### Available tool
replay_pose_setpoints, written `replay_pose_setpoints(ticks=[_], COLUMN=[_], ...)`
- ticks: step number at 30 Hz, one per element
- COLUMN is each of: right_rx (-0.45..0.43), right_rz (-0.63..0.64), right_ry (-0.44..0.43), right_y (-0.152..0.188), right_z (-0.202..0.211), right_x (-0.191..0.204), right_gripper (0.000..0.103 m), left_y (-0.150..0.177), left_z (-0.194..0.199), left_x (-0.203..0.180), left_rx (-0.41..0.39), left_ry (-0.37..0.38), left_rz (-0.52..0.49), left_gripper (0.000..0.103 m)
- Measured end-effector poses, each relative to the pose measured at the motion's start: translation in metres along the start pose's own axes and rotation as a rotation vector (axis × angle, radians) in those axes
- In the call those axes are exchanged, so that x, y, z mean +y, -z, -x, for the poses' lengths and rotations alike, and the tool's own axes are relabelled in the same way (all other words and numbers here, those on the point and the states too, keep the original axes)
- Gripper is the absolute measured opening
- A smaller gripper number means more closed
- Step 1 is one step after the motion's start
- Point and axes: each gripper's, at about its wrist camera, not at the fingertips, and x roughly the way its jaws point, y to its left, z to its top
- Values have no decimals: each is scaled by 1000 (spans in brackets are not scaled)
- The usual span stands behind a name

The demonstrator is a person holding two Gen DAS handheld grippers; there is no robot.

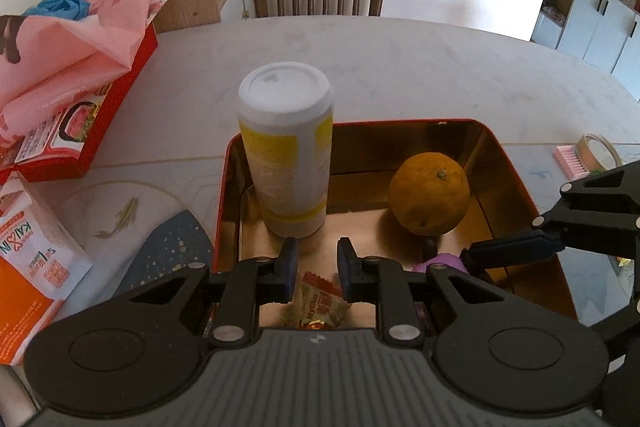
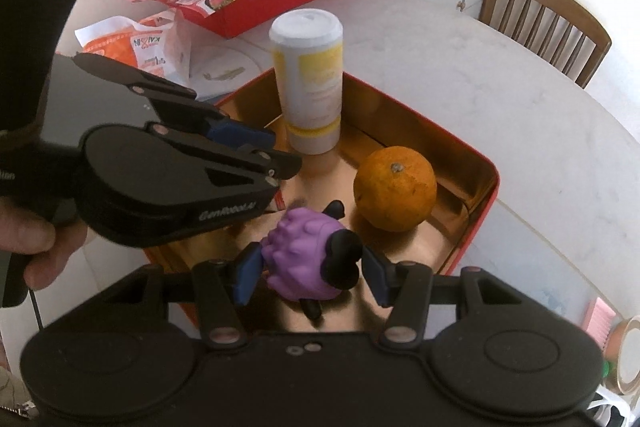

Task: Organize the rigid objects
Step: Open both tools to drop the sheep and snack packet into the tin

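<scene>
In the glossy red tin, a knobbly purple toy (rubbery) sits between fingers.

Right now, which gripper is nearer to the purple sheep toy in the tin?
Right. The right gripper has the purple sheep toy between its fingers. The left gripper is off to the toy's side, over a candy wrapper near the bottle.
</scene>
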Motion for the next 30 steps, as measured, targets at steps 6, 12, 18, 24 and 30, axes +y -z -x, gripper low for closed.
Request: replay_pose_setpoints(ticks=[6, 12, 18, 24, 30], right_rx=[-1, -16, -61, -105, -140], right_rz=[-32, -60, -102, -123, -155], right_ry=[-8, -18, -39, -52, -53], right_y=[2, 6, 12, 17, 27], right_z=[-1, 7, 26, 49, 72], right_x=[-3, -5, -10, -13, -18], right_gripper=[54, 58, 60, 63, 64], left_y=[3, 5, 8, 7, 8], left_z=[-4, -1, 10, 26, 45], left_x=[2, 1, -3, -9, -19], left_rx=[18, 18, 11, -8, -42], left_ry=[0, 1, 1, 10, 19], left_rz=[10, 18, 11, 5, -9], left_gripper=[21, 21, 21, 21, 30])
